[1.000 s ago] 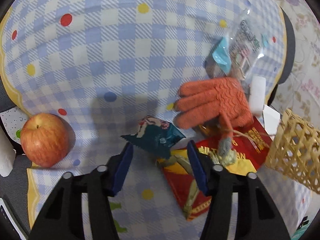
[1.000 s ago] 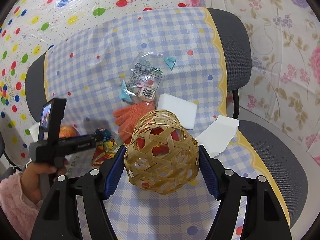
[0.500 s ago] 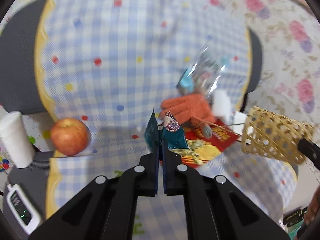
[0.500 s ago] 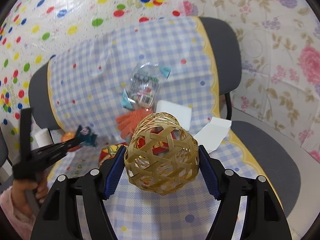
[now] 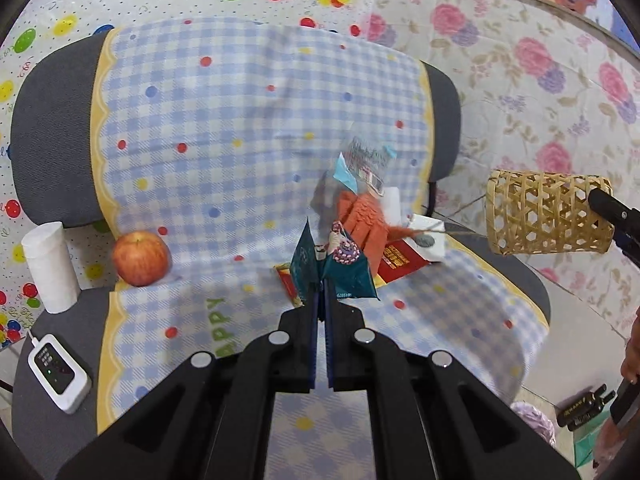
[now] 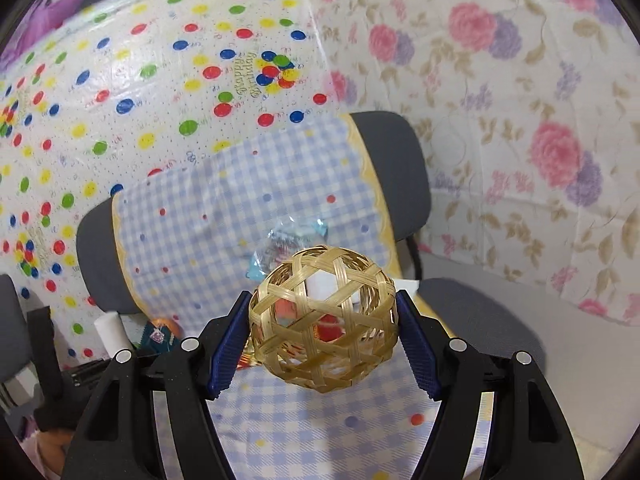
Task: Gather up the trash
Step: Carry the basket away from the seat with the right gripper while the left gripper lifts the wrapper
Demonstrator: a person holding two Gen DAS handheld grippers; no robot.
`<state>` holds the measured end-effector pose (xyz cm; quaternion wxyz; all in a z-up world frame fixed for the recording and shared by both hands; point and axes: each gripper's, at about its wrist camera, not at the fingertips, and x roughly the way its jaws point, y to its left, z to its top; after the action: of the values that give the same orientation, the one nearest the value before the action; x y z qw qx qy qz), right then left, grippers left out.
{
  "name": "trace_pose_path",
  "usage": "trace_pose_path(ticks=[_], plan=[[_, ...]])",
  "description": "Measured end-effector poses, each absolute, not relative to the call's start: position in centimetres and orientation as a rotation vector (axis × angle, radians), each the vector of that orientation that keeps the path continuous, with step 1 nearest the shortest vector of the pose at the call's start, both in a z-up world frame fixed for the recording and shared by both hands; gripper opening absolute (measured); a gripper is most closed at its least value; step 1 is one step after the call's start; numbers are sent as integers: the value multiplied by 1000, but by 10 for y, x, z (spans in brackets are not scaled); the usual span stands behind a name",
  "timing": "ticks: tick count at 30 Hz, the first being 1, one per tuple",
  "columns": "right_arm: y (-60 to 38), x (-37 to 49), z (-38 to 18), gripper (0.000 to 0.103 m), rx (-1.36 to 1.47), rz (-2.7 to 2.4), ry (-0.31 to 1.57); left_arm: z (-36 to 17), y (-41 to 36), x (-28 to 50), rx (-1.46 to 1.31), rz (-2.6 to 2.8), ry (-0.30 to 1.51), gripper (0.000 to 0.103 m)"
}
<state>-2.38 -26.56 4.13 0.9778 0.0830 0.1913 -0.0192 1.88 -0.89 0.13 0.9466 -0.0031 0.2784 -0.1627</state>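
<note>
My left gripper is shut on a teal snack wrapper and holds it above the checked cloth on the chair seat. A red and yellow wrapper lies on the seat behind it, and a clear plastic wrapper leans on the chair back. My right gripper is shut on a woven bamboo basket, held in the air; the basket also shows at the right of the left wrist view. The teal wrapper shows low left in the right wrist view.
An orange glove and a white block lie by the wrappers. An apple, a white paper roll and a small white device sit at the left. The chair stands against papered walls.
My left gripper closed on the teal wrapper and lifted it off the seat, pulling back. My right gripper raised and tilted the basket away from the seat.
</note>
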Motion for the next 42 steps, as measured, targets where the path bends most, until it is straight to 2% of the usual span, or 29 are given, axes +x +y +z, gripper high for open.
trace_pose_path(ticks=[3, 7, 13, 18, 22, 25, 31, 39, 40, 42], plan=[[-262, -28, 35, 70, 96, -49, 477, -2, -15, 9, 6, -351, 577, 1], [-263, -17, -13, 72, 64, -51, 669, -10, -26, 1, 17, -375, 596, 1], [-291, -3, -56, 74, 71, -186, 741, -20, -38, -3, 36, -391, 621, 1], [-323, 15, -89, 74, 228, -136, 835, -25, -44, 1, 44, -395, 632, 1], [-314, 27, -96, 76, 203, -78, 868, -29, -47, 5, 44, -394, 646, 1], [-302, 33, -89, 85, 134, -83, 857, -30, -50, 7, 49, -393, 651, 1], [-297, 42, -63, 88, 108, -72, 805, -35, -53, 13, 53, -397, 665, 1], [-301, 88, -55, 86, 133, -99, 863, -38, -56, 18, 56, -401, 676, 1], [-300, 95, -59, 74, 127, -104, 889, -38, -56, 18, 55, -401, 677, 1], [-300, 99, -60, 71, 118, -113, 889, -39, -55, 19, 55, -402, 679, 1]])
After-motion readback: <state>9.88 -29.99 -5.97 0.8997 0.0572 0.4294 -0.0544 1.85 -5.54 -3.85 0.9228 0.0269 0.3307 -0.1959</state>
